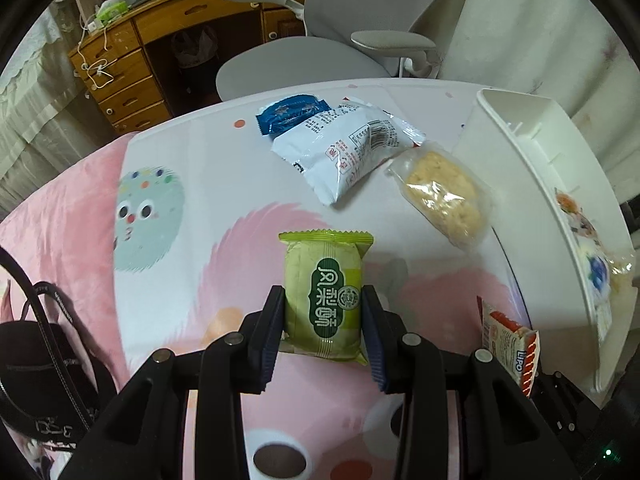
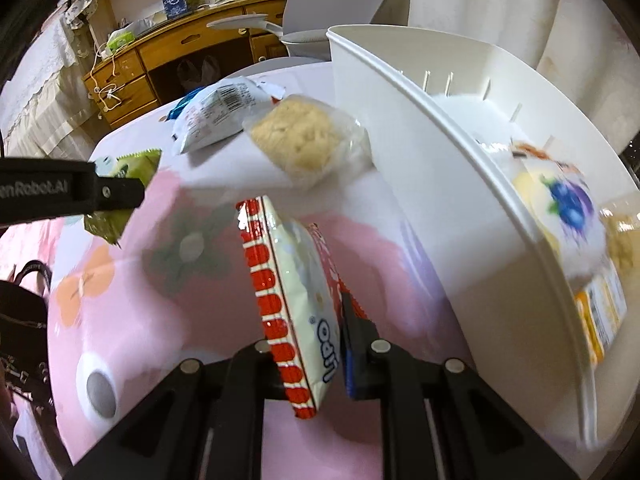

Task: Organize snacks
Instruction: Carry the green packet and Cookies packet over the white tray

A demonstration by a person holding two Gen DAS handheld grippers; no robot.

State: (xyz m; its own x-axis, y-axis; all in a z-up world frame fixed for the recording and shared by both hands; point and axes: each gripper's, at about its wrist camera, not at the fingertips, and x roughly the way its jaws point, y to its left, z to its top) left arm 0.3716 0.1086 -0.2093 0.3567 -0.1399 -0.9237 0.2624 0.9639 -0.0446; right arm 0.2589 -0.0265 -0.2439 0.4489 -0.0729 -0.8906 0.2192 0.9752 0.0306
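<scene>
Green-wrapped pastry (image 1: 325, 300) is sitting clamped between the left tool's (image 1: 324, 320) pads, above the pink patterned bench (image 1: 200, 184); the right tool (image 2: 310, 344) is gripping a red-and-white Lipo packet (image 2: 296, 300) edge-up, just beside the white bin (image 2: 460, 208) holding other snacks.

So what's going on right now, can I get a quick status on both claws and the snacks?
Left gripper shut on green pastry pack. Right gripper shut on red-striped Lipo pack. White bin alongside, path clear.
</scene>
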